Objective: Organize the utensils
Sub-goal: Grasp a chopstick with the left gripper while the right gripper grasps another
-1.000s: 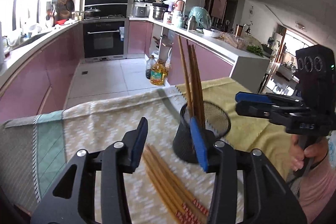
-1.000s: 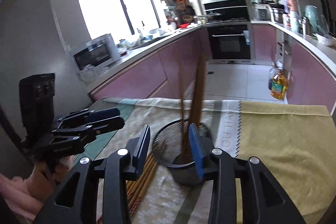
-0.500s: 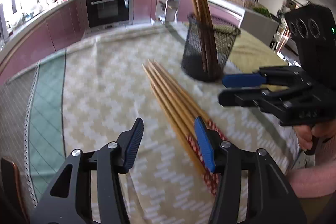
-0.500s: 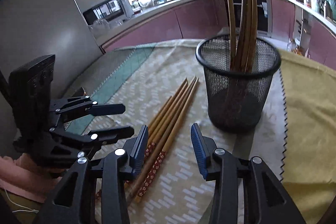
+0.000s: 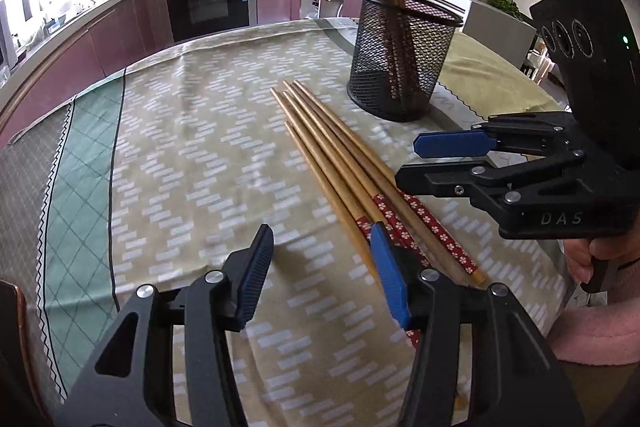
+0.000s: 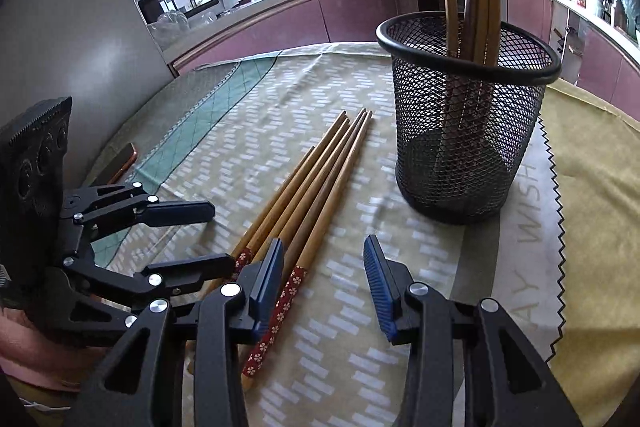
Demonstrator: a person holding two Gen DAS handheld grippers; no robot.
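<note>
Several wooden chopsticks (image 5: 340, 163) with red flowered ends lie side by side on the tablecloth; they also show in the right wrist view (image 6: 308, 195). A black mesh holder (image 5: 402, 55) stands upright beyond them with several chopsticks in it, and shows in the right wrist view (image 6: 464, 119). My left gripper (image 5: 322, 267) is open and empty, low over the cloth at the chopsticks' red ends. My right gripper (image 6: 324, 283) is open and empty, just right of the same ends. Each gripper shows in the other's view, the right (image 5: 412, 163) and the left (image 6: 212, 231).
A patterned tablecloth (image 5: 180, 147) covers the table, with a yellow-green cloth (image 6: 592, 187) under the holder's far side. A dark phone-like slab (image 6: 120, 163) lies near the table's left edge. Kitchen counters and an oven stand beyond the table.
Both grippers have come down from above the holder to low over the table at the chopsticks' red ends. Both stayed open and empty.
</note>
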